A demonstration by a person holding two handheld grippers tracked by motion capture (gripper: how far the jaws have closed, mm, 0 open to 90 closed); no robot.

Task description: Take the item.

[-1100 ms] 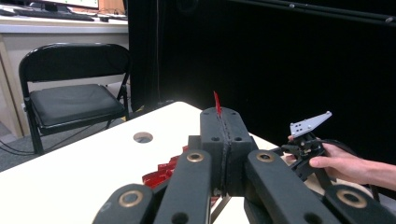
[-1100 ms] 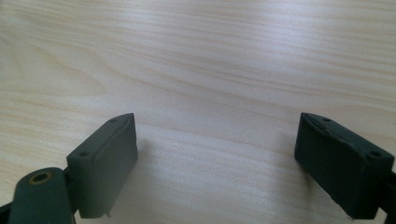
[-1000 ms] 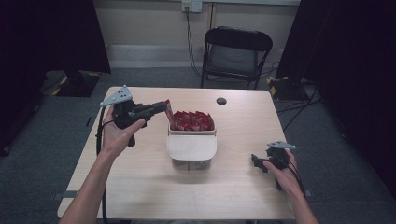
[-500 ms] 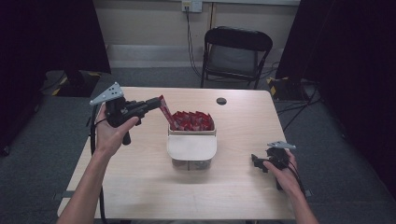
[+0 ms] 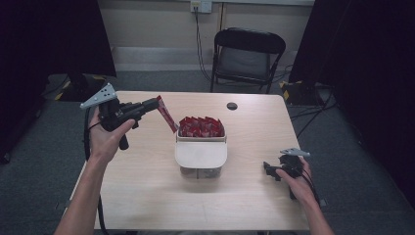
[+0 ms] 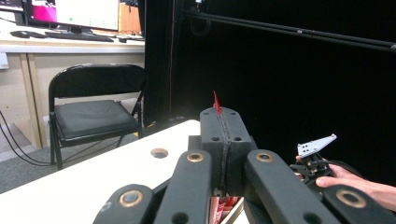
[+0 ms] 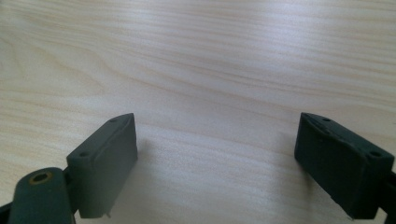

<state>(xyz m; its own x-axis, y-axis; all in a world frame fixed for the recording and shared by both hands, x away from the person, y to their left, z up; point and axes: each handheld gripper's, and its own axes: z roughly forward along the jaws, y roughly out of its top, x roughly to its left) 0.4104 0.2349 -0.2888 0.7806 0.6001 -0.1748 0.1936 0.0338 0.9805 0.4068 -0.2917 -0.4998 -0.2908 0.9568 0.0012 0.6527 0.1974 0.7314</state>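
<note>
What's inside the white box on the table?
The white box is packed with red packets standing upright, their tops poking above the rim. The box walls hide their lower parts and the bottom. The left gripper holds one more red packet beside it.

Pale matt wood-grain table [image 7: 196,56]

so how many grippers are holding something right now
1. The left gripper, raised over the table's left side, is shut on a red packet beside the packet-filled white container. The right gripper rests open and empty near the table's right edge.
</note>
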